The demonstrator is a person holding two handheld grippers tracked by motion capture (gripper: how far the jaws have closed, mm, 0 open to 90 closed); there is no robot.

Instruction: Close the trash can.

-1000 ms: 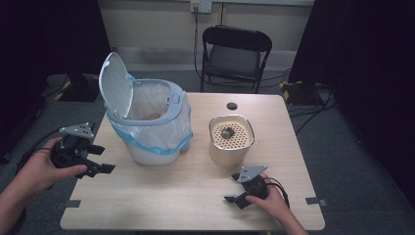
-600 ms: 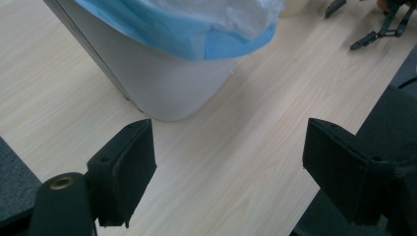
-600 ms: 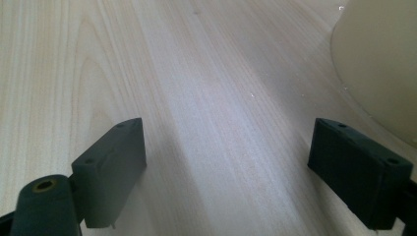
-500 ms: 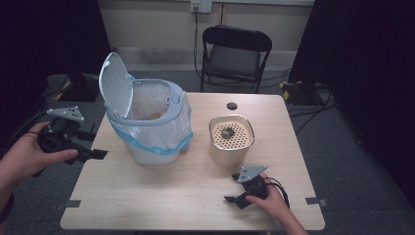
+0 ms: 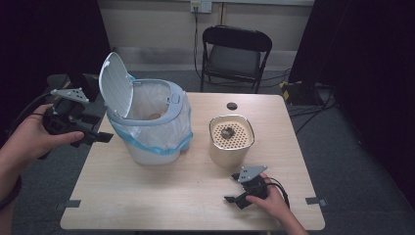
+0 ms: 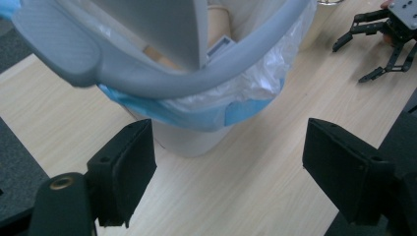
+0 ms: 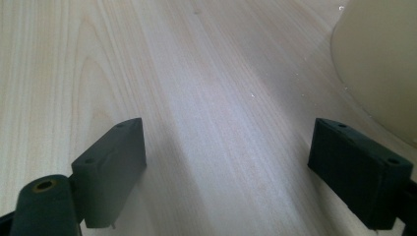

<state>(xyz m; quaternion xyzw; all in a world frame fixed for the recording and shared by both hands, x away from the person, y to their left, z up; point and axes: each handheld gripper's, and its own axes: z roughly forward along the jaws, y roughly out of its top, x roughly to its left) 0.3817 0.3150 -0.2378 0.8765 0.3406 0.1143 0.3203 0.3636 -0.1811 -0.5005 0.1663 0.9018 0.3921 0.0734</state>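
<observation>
A white bin [image 5: 147,142] with a grey rim [image 6: 162,83] stands on the left half of the wooden table [image 5: 171,196]. Its lid [image 5: 116,83] is raised, and a clear liner with a blue edge [image 6: 196,115] folds over the rim. My left gripper [image 5: 98,128] hangs open and empty just off the table's left edge, level with the bin's side and apart from it [image 6: 228,177]. My right gripper [image 5: 232,187] rests open and empty on the table near the front right [image 7: 228,172]. The cream canister [image 5: 231,142] stands just beyond it.
The canister has a perforated top with a small dark lump [image 5: 226,132] on it; its wall [image 7: 378,64] is at the right gripper view's upper right. A small black disc [image 5: 231,105] lies near the table's far edge. A black folding chair [image 5: 235,54] stands behind the table.
My left gripper has risen and drifted left, from over the table's left edge to beside it. Its jaws stay equally wide. The right gripper has not moved.
</observation>
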